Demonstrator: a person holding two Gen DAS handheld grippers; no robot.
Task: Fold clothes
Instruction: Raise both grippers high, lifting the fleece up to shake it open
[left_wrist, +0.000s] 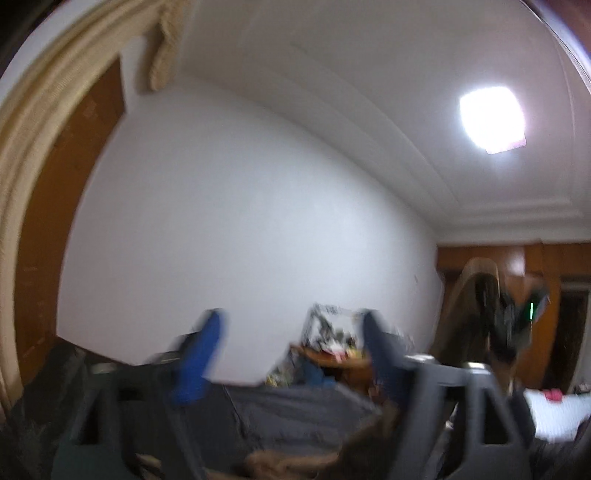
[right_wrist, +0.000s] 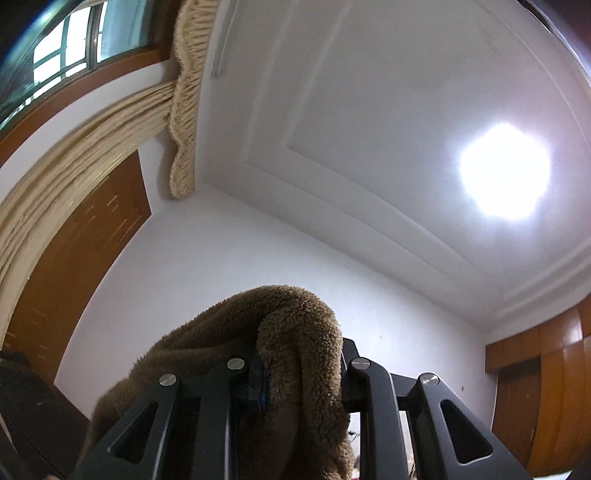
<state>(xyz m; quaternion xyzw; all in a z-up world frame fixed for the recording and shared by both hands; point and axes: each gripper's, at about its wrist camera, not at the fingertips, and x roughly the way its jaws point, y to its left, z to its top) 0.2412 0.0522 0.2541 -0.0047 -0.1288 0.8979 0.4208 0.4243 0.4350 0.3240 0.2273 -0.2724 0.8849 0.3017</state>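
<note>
Right wrist view: the right claw (right_wrist: 299, 369) is pointed steeply upward at the ceiling, and one brown fleece garment (right_wrist: 288, 350) is pinched between its fingers, which are drawn almost together on the cloth. The fleece bulges above the fingertips and hangs down over the left side of the claw frame; its lower part is out of view.

In the left wrist view, which is badly blurred, the left claw (left_wrist: 291, 354) is seen with its two fingers wide apart and nothing between them. A strip of brown fleece lies low in that frame, beside the right finger — whether it is touched cannot be told. A grey bed (left_wrist: 295, 410) lies beneath.

Judged risks:
- Only a bunched fold is gripped, so the heavy pile could slide out if the claw is swung fast.
- With one corner held and the other claw empty, the garment would likely hang twisted, and any fold laid down would be crooked.
- The blur suggests quick movement of the left claw; a grab made at that speed could miss the hem.

Count: two claws, one fleece garment, one ceiling lamp (right_wrist: 504, 171), one curtain (right_wrist: 184, 99).
</note>
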